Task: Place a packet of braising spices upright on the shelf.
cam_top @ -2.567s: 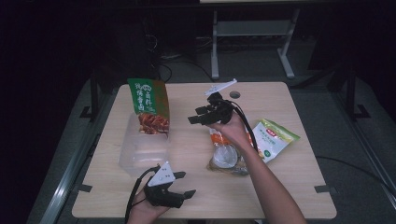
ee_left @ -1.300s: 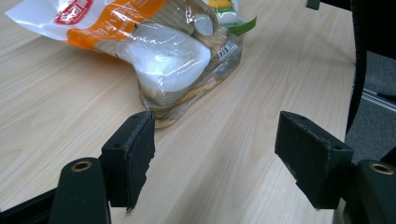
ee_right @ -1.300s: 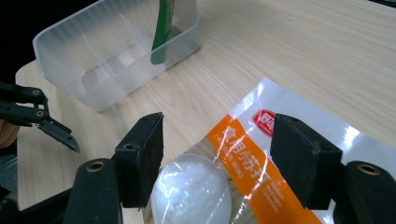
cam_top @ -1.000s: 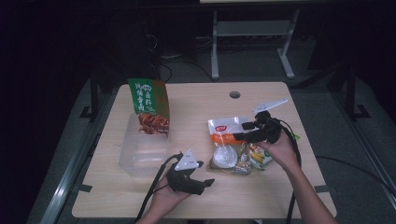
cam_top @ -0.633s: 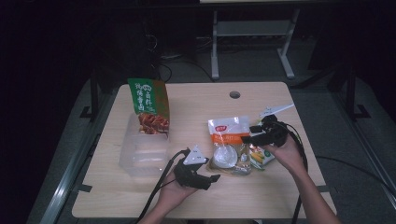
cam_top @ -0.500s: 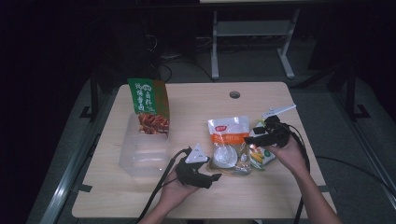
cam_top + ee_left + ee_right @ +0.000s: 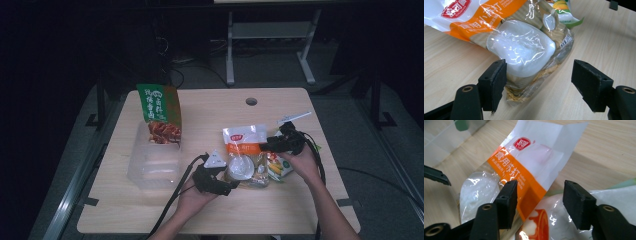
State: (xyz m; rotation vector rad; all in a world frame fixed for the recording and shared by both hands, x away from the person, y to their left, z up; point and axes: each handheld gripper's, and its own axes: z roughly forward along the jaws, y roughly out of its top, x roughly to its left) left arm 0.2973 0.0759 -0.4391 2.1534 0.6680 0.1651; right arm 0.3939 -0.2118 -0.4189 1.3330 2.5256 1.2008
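A clear bag with a white top and an orange band (image 7: pixel 243 146) lies flat at the table's middle, a white lump showing through its film (image 7: pixel 521 55). My left gripper (image 7: pixel 231 183) is open at the bag's near corner; in the left gripper view (image 7: pixel 541 75) the corner lies between the jaws and the left pad (image 7: pixel 495 82) touches the film. My right gripper (image 7: pixel 264 145) is open at the bag's right edge, and in the right gripper view (image 7: pixel 541 192) the orange band (image 7: pixel 524 170) sits just beyond the jaws.
A second snack bag, white and green (image 7: pixel 278 168), lies under the right hand and partly under the first bag (image 7: pixel 564 220). A green snack bag (image 7: pixel 160 112) stands in a clear plastic box (image 7: pixel 152 162) at the left. The wooden table (image 7: pixel 210 110) has a cable hole (image 7: pixel 251 101).
My left gripper has slid right along the near side up to the bag's corner. My right gripper has come back from the middle, then edged left to the bag's right edge.
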